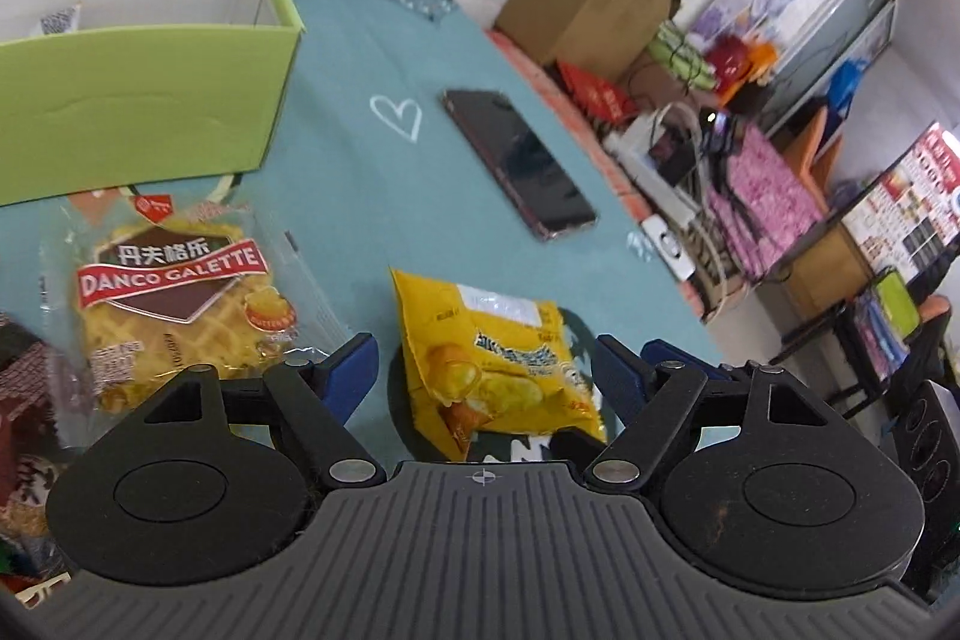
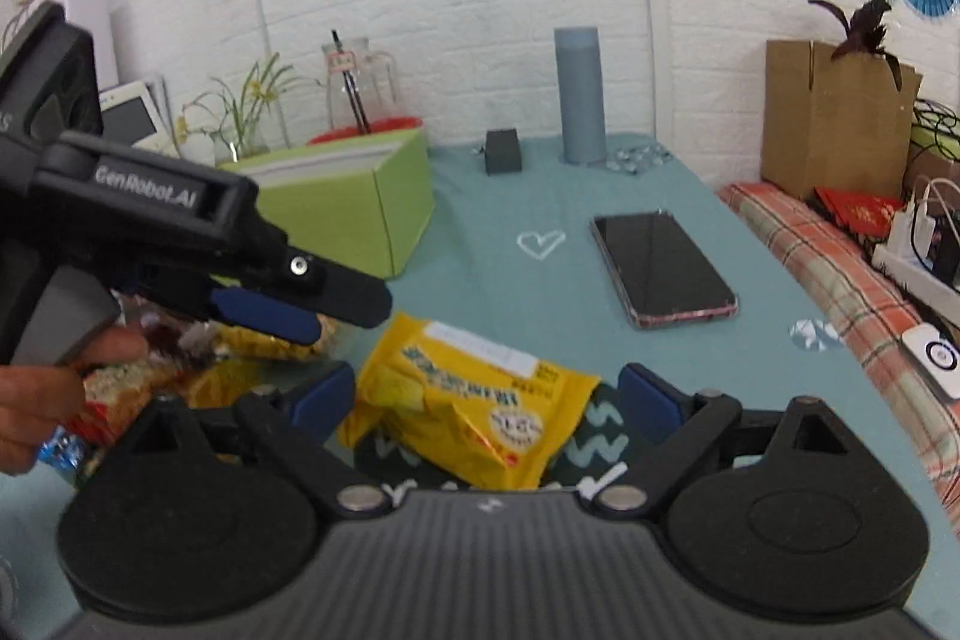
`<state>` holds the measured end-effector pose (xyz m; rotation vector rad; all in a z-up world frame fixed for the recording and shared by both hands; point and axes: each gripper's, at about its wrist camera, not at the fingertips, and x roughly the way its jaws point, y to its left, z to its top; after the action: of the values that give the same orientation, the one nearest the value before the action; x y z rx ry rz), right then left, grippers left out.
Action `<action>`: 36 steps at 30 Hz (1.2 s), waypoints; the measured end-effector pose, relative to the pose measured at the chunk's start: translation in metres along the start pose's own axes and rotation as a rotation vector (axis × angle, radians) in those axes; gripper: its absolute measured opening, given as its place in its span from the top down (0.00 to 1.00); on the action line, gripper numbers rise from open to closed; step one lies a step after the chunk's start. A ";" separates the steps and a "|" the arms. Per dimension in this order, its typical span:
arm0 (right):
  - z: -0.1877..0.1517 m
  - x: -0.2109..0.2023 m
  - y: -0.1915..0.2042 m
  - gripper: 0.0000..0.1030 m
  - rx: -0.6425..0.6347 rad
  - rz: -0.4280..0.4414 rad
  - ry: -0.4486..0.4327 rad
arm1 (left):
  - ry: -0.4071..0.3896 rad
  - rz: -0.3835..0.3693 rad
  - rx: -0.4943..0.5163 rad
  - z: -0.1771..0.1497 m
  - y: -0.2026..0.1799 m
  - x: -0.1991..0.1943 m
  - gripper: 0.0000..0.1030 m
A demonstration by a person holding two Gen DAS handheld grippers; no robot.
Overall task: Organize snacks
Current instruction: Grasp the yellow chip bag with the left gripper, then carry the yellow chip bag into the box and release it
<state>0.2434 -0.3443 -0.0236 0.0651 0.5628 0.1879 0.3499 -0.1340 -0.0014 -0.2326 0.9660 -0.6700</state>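
Observation:
A yellow snack bag (image 1: 492, 364) lies on a dark green patterned mat, between the open jaws of my left gripper (image 1: 486, 370). A clear Danco Galette waffle pack (image 1: 180, 304) lies to its left, in front of the green box (image 1: 138, 100). In the right wrist view the same yellow bag (image 2: 474, 412) sits between the open jaws of my right gripper (image 2: 486, 400). The left gripper (image 2: 300, 304) shows there from the side, hovering above several snack packs (image 2: 144, 376) at the left. Both grippers are empty.
A phone (image 1: 516, 160) lies face up on the teal tablecloth (image 1: 372, 196) near a drawn heart. A grey-blue cylinder (image 2: 579, 94) and a small dark box (image 2: 503, 151) stand at the back. The table's right edge drops to a plaid-covered bench (image 2: 840, 280) with clutter.

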 end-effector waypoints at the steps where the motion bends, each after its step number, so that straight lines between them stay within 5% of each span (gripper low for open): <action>1: -0.001 0.008 -0.001 0.10 -0.011 0.006 0.017 | 0.006 0.010 0.006 0.001 -0.001 0.005 0.37; 10: 0.026 0.065 -0.013 0.10 -0.324 0.226 0.105 | 0.062 -0.007 0.008 0.006 0.006 0.030 0.37; 14: 0.024 0.078 -0.014 0.09 -0.298 0.249 0.161 | 0.087 -0.004 -0.011 0.005 0.011 0.039 0.52; 20: 0.013 0.049 0.005 0.43 -0.292 0.153 0.101 | 0.064 -0.040 -0.002 0.001 0.006 0.034 0.72; 28: 0.073 0.038 0.036 0.48 -0.357 0.128 -0.048 | -0.117 -0.042 0.053 0.053 0.006 -0.033 0.72; 36: 0.159 0.124 0.089 0.48 -0.392 0.217 -0.116 | -0.256 0.090 -0.020 0.140 0.084 -0.068 0.71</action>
<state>0.4171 -0.2343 0.0553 -0.2430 0.3947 0.4990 0.4735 -0.0411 0.0848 -0.2833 0.7338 -0.5342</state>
